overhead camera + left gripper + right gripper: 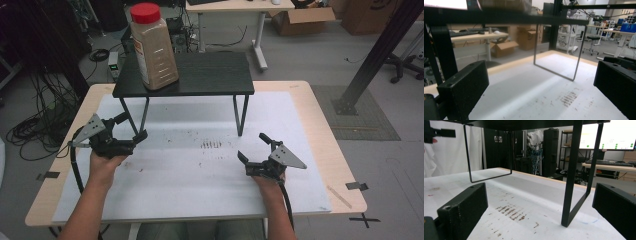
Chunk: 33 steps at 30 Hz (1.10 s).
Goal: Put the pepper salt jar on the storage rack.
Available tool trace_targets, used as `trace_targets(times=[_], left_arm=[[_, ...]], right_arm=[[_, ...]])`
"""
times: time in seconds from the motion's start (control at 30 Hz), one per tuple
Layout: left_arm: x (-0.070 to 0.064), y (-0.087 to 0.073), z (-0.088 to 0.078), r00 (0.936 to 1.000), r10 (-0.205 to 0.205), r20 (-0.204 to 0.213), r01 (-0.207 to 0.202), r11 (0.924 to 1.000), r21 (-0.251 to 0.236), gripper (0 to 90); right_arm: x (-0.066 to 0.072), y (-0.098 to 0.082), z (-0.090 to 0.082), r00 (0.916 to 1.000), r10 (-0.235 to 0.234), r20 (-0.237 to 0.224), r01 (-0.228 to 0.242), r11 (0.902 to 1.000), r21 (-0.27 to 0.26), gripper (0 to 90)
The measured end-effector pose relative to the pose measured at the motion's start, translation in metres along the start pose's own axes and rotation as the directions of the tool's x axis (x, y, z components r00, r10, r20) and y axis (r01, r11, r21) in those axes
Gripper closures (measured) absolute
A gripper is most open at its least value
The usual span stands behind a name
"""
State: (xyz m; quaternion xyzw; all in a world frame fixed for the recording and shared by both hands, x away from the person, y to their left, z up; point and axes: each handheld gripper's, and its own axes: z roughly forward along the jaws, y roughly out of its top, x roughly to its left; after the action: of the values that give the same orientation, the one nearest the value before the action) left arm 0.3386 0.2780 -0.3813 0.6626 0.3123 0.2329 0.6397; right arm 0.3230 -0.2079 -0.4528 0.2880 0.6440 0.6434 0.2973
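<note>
Progress nil: jar [153, 47] untouched atop black stand [210, 75]. Left gripper [131, 128] and right gripper [252, 148] spread, empty, before stand. Grasp outstanding.

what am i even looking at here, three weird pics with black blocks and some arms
A person sits at a table covered by a white sheet, holding a hand-operated two-jaw gripper in each hand. The high view looks down from above: the left gripper is at the left, the right gripper at the right. Both are open and hold nothing.

The other two pictures come from small cameras riding on the grippers. The black blocks at the bottom corners are each gripper's own jaws, spread apart.

On the table stands a small black shelf on thin metal legs; the gripper views look under it. A tan jar with a red lid stands upright on the shelf's left part. The sheet carries some brown stains.
</note>
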Motion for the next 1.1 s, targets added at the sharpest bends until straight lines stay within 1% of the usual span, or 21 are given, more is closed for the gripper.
trace_targets(times=[0.03,0.07,0.1,0.17,0.2,0.23,0.27,0.33,0.43,0.5,0.53,0.63,0.67,0.77,0.87,0.93,0.97,1.0,1.07,1.1], left_arm=[[0.001,-0.004,0.0,1.0,-0.005,-0.004,0.005,1.0,0.003,0.2],[0.001,-0.004,0.0,1.0,-0.005,-0.004,0.005,1.0,0.003,0.2],[0.003,-0.012,0.0,0.9998,-0.013,-0.012,0.013,0.9999,0.005,0.2],[0.004,-0.02,0.0,0.9997,-0.018,-0.016,0.018,0.9998,0.005,0.2],[0.004,-0.02,0.0,0.9997,-0.018,-0.016,0.018,0.9998,0.005,0.2],[0.005,-0.026,0.001,0.9995,-0.027,-0.014,0.028,0.9995,0.016,0.2],[0.005,-0.029,0.001,0.9994,-0.032,-0.01,0.032,0.9993,0.02,0.2],[0.004,-0.034,0.002,0.9994,-0.034,-0.011,0.034,0.9991,0.025,0.2],[0.004,-0.039,0.002,0.9992,-0.038,-0.006,0.039,0.999,0.021,0.2],[0.003,-0.045,0.002,0.9991,-0.043,-0.005,0.043,0.9989,0.017,0.2],[0.003,-0.045,0.002,0.9991,-0.043,-0.005,0.043,0.9989,0.017,0.2],[0.002,-0.053,0.002,0.9984,-0.055,-0.009,0.055,0.9984,0.015,0.2],[0.002,-0.053,0.002,0.9984,-0.055,-0.009,0.055,0.9984,0.015,0.2],[-0.001,-0.062,0.001,0.9981,-0.059,-0.014,0.06,0.9981,0.014,0.2],[-0.002,-0.066,0.002,0.998,-0.061,-0.018,0.061,0.998,0.017,0.2],[-0.004,-0.073,0.003,0.9981,-0.06,-0.012,0.061,0.9976,0.033,0.3],[-0.005,-0.073,0.003,0.9988,-0.048,-0.013,0.048,0.9985,0.026,0.2],[-0.005,-0.073,0.003,0.9988,-0.048,-0.013,0.048,0.9985,0.026,0.3],[-0.007,-0.073,0.002,0.9995,-0.028,-0.011,0.029,0.9994,0.02,0.3],[-0.008,-0.074,0.001,0.9996,-0.025,-0.012,0.025,0.9996,0.013,0.2]], right_arm=[[0.0,0.0,0.0,1.0,0.0,0.001,0.0,1.0,0.001,0.0],[0.0,0.0,0.0,1.0,0.0,0.001,0.0,1.0,0.001,0.0],[0.0,0.0,0.0,1.0,-0.001,0.001,0.001,1.0,0.0,0.0],[0.0,0.0,0.0,1.0,-0.002,0.002,0.002,1.0,-0.001,0.0],[0.0,0.0,0.0,1.0,-0.002,0.002,0.002,1.0,-0.001,0.0],[0.0,0.0,0.0,1.0,-0.003,0.002,0.003,1.0,-0.001,0.0],[0.0,0.0,0.0,1.0,-0.002,0.002,0.002,1.0,0.0,0.0],[0.0,0.0,0.0,1.0,-0.003,0.001,0.003,1.0,0.0,0.0],[0.0,0.0,0.0,1.0,-0.002,0.001,0.002,1.0,0.0,0.0],[0.0,0.0,0.0,1.0,-0.003,0.001,0.003,1.0,0.001,0.0],[0.0,0.0,0.0,1.0,-0.003,0.001,0.003,1.0,0.001,0.0],[0.0,0.0,0.0,1.0,-0.004,0.001,0.004,1.0,0.0,0.0],[0.0,0.0,0.0,1.0,-0.004,0.001,0.004,1.0,0.0,0.0],[0.0,0.0,0.0,1.0,-0.002,0.002,0.002,1.0,-0.001,0.0],[0.0,0.0,0.0,1.0,-0.002,0.002,0.002,1.0,-0.001,0.0],[0.0,0.0,0.0,1.0,-0.003,0.002,0.003,1.0,-0.001,0.0],[0.0,0.0,0.0,1.0,-0.003,0.002,0.003,1.0,-0.001,0.0],[0.0,0.0,0.0,1.0,-0.004,0.002,0.004,1.0,-0.001,0.0],[0.0,0.0,0.0,1.0,-0.004,0.001,0.004,1.0,0.001,0.0],[0.0,0.0,0.0,1.0,-0.004,0.002,0.004,1.0,0.001,0.0]])
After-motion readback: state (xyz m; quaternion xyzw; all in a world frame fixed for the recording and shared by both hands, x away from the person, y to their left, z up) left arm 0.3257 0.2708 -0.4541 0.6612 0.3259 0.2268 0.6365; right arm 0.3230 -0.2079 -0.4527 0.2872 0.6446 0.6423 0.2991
